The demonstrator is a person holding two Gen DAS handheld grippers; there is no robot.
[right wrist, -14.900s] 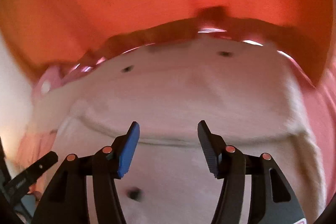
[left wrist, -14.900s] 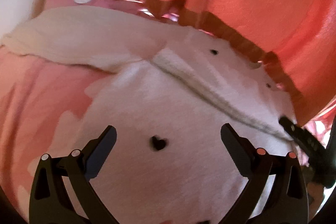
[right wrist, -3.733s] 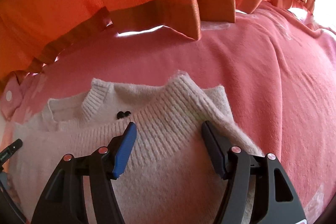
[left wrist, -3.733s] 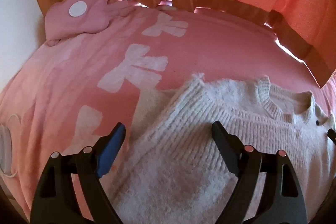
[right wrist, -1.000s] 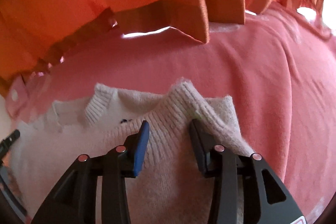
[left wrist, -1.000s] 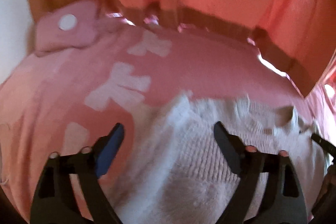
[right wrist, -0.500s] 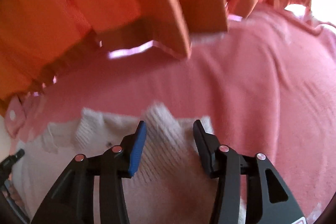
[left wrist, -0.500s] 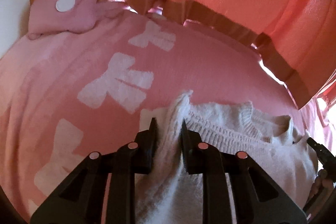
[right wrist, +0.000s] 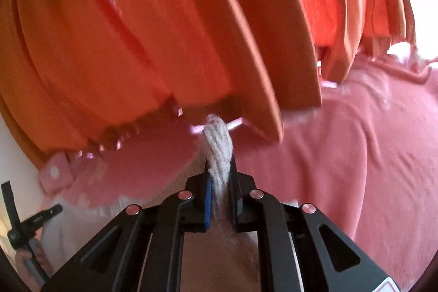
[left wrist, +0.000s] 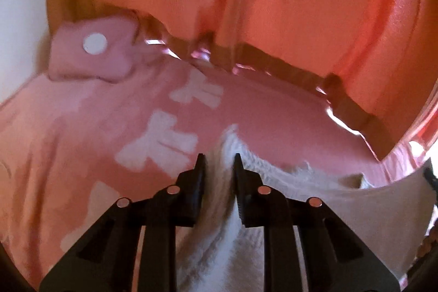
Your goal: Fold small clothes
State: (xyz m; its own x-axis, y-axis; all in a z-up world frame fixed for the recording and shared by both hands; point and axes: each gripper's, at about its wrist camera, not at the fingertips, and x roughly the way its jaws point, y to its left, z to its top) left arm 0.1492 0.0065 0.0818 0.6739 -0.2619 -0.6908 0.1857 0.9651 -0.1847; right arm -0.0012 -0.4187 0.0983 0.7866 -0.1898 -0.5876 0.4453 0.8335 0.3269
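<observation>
A white knitted sweater (left wrist: pixel 276 168) lies on a pink bedspread (left wrist: pixel 82 155) with pale bow prints. My left gripper (left wrist: pixel 218 158) has one ribbed corner of it bunched between its jaws, which are still closing, and the knit rises off the bed there. In the right wrist view my right gripper (right wrist: pixel 219 168) is shut on the other ribbed corner of the sweater (right wrist: pixel 217 136), which sticks up past the fingertips. The cloth hangs stretched between the two grips. Most of the sweater is hidden below both grippers.
Orange curtains (left wrist: pixel 301 4) hang close behind the bed's far edge, also orange curtains (right wrist: pixel 137 32) in the right view. A pink pillow (left wrist: pixel 93 56) with a white dot lies at the far left. The bedspread (right wrist: pixel 356 168) stretches away to the right.
Both grippers closed on the sweater's ribbed corners and rose, lifting that edge off the bed. The views tilted up toward the curtains.
</observation>
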